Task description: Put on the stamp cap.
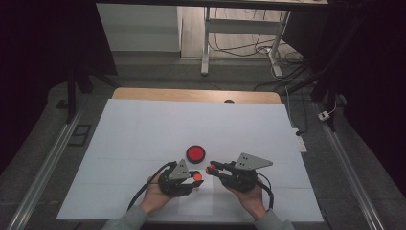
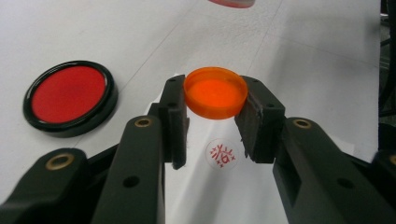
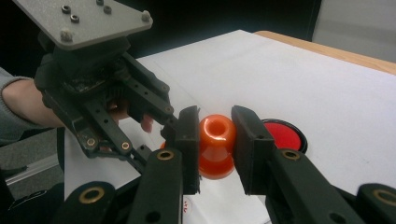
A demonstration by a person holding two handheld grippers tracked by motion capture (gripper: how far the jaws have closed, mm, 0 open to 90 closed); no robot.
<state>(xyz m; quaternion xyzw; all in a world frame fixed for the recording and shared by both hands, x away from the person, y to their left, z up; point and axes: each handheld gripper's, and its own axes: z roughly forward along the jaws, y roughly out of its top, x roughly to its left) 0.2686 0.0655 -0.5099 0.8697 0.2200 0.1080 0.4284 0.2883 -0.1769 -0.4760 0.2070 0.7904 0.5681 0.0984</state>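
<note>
the left gripper point(image 1: 196, 177) holds an orange cap point(image 2: 215, 92) between its fingers point(image 2: 173, 119), hollow side up, gripped across its rim. the right gripper point(image 1: 209, 169) is clamped on an orange stamp point(image 3: 216, 145) by its neck, with the stamp's long axis running roughly along the fingers point(image 3: 249, 142) and its round top toward the camera. in the high view the two tips sit just beside each other over the white surface point(image 1: 143, 129), the cap at about 8 o'clock from the stamp. the likely next move, recapping, turns on lining the cap's open face up with the stamp's printing end. a red seal mark point(image 2: 222, 154) lies on the surface under the left gripper, and the ink pad point(image 1: 196, 153) sits at 12 o'clock from it.
</note>
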